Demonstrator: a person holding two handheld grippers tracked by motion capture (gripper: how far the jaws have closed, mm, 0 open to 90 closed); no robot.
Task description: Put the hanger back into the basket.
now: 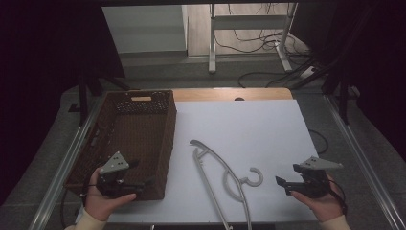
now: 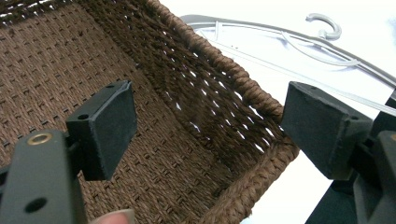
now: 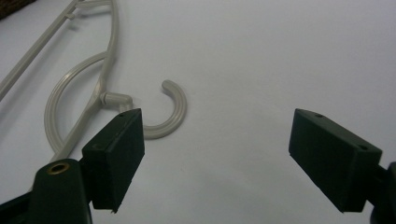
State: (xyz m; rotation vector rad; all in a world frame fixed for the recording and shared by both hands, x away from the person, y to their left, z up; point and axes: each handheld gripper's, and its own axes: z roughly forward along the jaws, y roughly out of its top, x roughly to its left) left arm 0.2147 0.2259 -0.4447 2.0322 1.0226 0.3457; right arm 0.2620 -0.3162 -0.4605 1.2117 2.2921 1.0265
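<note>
High view: hanger (image 1: 225, 177) lies untouched on the tabletop (image 1: 249, 129), at three o'clock of the empty basket (image 1: 129, 139); left gripper (image 1: 136, 184) and right gripper (image 1: 282, 184) jaws wide, holding nothing

No legible text, label, brand, number or sign anywhere.

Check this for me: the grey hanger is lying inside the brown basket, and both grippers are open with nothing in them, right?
Not quite. The hanger lies on the white table beside the basket, not inside it, as the high view shows. The rest holds: the left gripper and right gripper are open and empty.
</note>
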